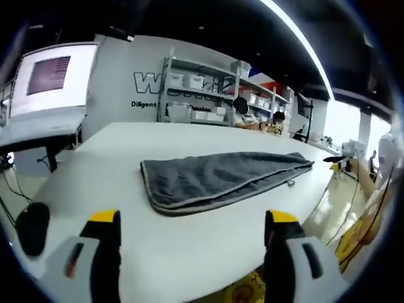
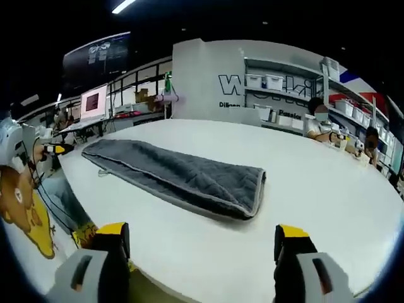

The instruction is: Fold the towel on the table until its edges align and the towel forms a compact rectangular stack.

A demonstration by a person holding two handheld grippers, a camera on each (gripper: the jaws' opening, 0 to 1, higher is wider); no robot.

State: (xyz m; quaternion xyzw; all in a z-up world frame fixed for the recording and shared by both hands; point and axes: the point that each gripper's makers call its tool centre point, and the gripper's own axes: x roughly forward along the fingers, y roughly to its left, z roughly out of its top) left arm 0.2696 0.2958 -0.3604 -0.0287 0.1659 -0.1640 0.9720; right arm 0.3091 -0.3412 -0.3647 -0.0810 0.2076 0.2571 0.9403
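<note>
Grey and soft, the towel (image 1: pixel 221 178) lies flat on the white worktop (image 1: pixel 189 252), already folded into one long strip with a pale sewn edge all around it. It looks light and floppy, so I think it will bend and sag when lifted, and it will not break. It may slide a little on the smooth top. The best places to take hold look like the two corners at one short end, so that end can be carried over to meet the other end. The left claw (image 1: pixel 192 230) hangs near the worktop edge with its two yellow-tipped jaws wide apart, and it holds nothing. The towel sits just ahead of it, not touching, with one rounded short end closest. In the right gripper view the towel (image 2: pixel 183 177) also lies ahead of the right claw (image 2: pixel 202 243), a bit apart from it, and its near short end points toward that claw. The right claw is wide open too and has nothing in it. Each claw faces a different short end of the strip.
</note>
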